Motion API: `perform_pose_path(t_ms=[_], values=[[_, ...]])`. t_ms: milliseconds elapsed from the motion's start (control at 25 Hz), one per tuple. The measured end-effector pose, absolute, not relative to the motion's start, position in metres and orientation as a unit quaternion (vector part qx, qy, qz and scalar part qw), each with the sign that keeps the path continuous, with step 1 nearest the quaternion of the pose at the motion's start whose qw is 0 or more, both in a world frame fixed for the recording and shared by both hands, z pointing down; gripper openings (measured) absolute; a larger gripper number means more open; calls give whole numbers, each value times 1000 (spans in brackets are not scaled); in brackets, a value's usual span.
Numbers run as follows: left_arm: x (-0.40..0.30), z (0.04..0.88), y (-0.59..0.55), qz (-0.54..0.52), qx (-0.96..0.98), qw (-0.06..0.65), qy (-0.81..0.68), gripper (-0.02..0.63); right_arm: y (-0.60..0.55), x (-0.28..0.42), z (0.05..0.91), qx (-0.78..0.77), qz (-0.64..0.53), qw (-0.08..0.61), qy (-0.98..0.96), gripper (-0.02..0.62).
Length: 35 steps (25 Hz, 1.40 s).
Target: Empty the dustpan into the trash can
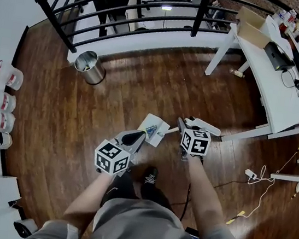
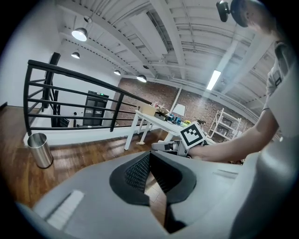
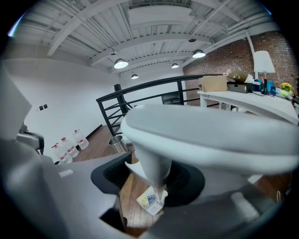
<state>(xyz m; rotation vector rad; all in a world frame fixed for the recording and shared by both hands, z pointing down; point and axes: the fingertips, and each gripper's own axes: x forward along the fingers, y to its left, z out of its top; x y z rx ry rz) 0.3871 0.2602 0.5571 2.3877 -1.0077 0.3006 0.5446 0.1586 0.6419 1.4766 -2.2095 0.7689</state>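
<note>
**Head view.** The dustpan (image 1: 154,128) lies with its long axis across the picture, with the white handle at the right and the pan at the left. It is in front of the person's feet, over the wood floor (image 1: 143,87). The right gripper (image 1: 186,128) is at the handle end. The left gripper (image 1: 135,138) is just beside the pan's near edge. The steel trash can (image 1: 89,67) stands well apart, up and to the left, near the black railing (image 1: 127,0).

**Left gripper view.** The left gripper (image 2: 149,175) has its jaws slightly spread, with only floor between them. The trash can (image 2: 38,149) stands at the far left.

**Right gripper view.** The right gripper (image 3: 145,184) pinches the dustpan (image 3: 210,135) by its handle. Only this view shows the stem running down between the jaws to the pan, which holds a printed paper (image 3: 150,200).
</note>
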Motion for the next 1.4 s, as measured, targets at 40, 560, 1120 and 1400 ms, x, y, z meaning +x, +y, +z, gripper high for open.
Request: perform_pose_path(t_ms=[40,560,1120,1400], values=[[384,557,261,111,882,261,-377,-14,158,542,638,519,271,186,-789,198],[282,543,219,88,865,242,-431,-13,114,448,563,472,225,171,-835,198],[88,504,121,68,845,215,-485,-13,-10,270,414,458,148,95,-872,199],[5,489,63,47,816,207,-538,-14,-115,183,369,441,138,58,-885,199]])
